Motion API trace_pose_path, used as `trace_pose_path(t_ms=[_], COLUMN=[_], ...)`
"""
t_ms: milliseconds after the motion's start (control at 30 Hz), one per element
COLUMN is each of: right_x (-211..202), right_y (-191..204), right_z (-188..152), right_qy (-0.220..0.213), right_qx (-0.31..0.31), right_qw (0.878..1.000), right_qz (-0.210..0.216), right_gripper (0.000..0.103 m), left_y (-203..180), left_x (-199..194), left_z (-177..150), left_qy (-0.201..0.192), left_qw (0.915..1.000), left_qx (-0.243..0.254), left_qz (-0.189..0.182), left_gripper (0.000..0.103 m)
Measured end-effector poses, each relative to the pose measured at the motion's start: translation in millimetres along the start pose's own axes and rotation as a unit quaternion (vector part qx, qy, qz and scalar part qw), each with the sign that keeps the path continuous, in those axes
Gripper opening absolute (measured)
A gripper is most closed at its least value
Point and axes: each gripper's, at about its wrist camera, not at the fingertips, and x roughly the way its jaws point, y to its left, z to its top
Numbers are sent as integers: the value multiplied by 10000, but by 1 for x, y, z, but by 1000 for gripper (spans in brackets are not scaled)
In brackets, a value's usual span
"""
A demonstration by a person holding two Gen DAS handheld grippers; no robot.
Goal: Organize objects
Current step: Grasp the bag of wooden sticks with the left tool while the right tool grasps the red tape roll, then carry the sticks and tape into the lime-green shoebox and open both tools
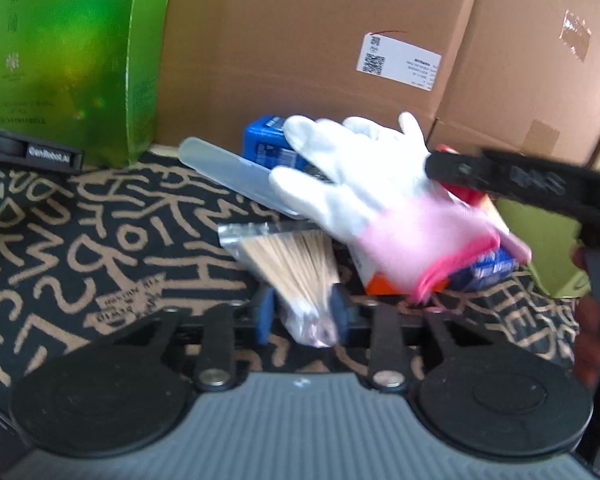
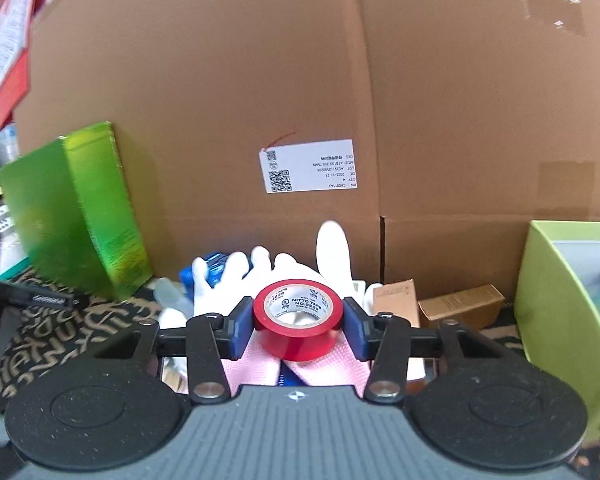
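My left gripper [image 1: 302,314] is shut on a clear bag of wooden sticks [image 1: 296,268] and holds it just over the patterned cloth [image 1: 100,240]. My right gripper [image 2: 298,322] is shut on a roll of red tape [image 2: 298,320], above a white and pink glove [image 2: 324,364]. In the left wrist view the glove [image 1: 364,192] lies over blue boxes [image 1: 266,140] and an orange box [image 1: 380,284]. The right gripper's black arm [image 1: 520,180] reaches in from the right there. A clear flat stick [image 1: 232,172] lies beside the glove.
A large cardboard box [image 2: 300,80] stands close behind the pile. A shiny green box [image 2: 76,208] stands at the left, an open light-green box [image 2: 560,300] at the right. Small brown cartons [image 2: 456,304] lie against the cardboard box.
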Motion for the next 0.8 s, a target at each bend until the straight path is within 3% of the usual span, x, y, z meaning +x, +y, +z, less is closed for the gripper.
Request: trace_pose_path(t_ms=[167,333,467,533,633,700,800], right_x=[-48,-96,-128,-138,-147,-152,-154], right_y=[-19,-42,-56,-62,-69,-69,-69], right_z=[-21,-52,-75,-85,-98,-103,-102], right_qy=[23,239,439,525,675,736,652], right_qx=[46,104,52,122,168,151,185], right_qw=[10000,9996,9983,9974,9960,9955,9960], right_qz=[44,-100,-379,-479,-566,-581,-575], right_gripper=[51,51,51,51,51,51,54], left_y=[-14,-31,-47,-54,-67,-76,-83], left_x=[-21,-52,-62,-58,-52,-51,-53], left_z=[-16,-44,-55,-53,-52,-54,-58], left_qy=[199,611,505,497,460,432,405], left_qw=[9990,9922,9940,9946,9939,9922,9880], left_qx=[322,514,759,784,961,1160,1487], left_qz=[-242,-958,-609,-473,-288,-160,-64], left_gripper=[21,21,34,48,59,59,38])
